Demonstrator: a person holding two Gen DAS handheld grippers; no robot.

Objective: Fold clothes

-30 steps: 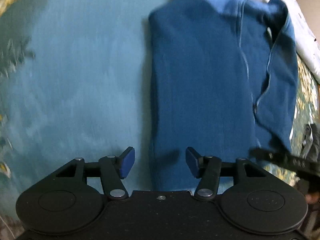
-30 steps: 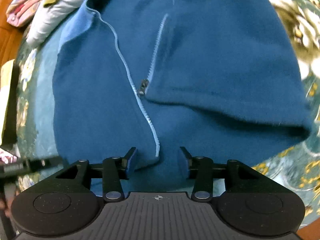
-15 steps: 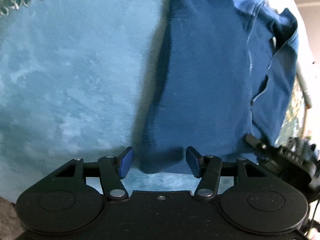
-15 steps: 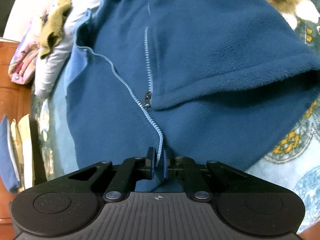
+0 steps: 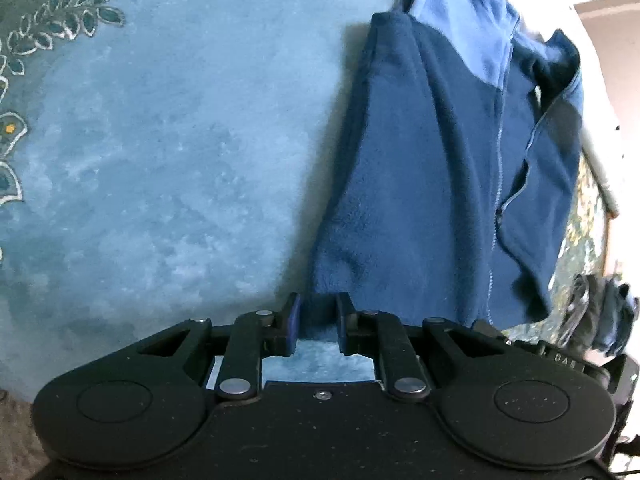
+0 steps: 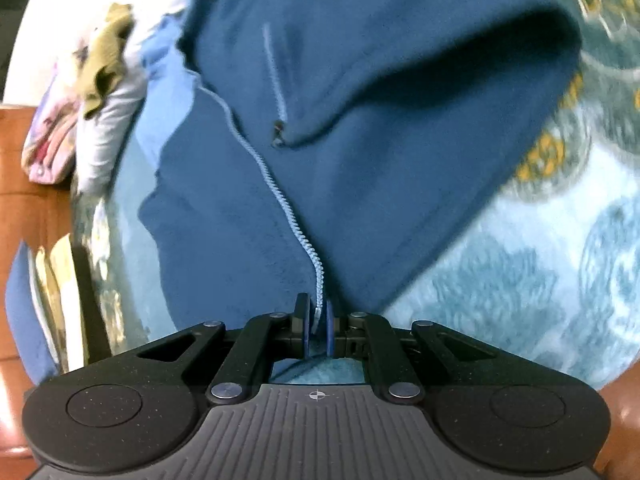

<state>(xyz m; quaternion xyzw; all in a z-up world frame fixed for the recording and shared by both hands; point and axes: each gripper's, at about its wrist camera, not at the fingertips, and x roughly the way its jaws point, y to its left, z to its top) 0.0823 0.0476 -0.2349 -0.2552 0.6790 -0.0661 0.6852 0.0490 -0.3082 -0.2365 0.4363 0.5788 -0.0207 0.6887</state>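
Both grippers' fingers (image 5: 289, 322) clamped, down-tilted.

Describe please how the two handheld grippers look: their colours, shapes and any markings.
Both are black. The left gripper has a smooth, speckled body with two round discs, silver rivets on its link arms and dark blue pads. The right gripper has the same shape, but its centre plate is grey and ribbed, with a small white crosshair mark. Its pads are blue too. No cables, hands or sleeves are clearly visible.
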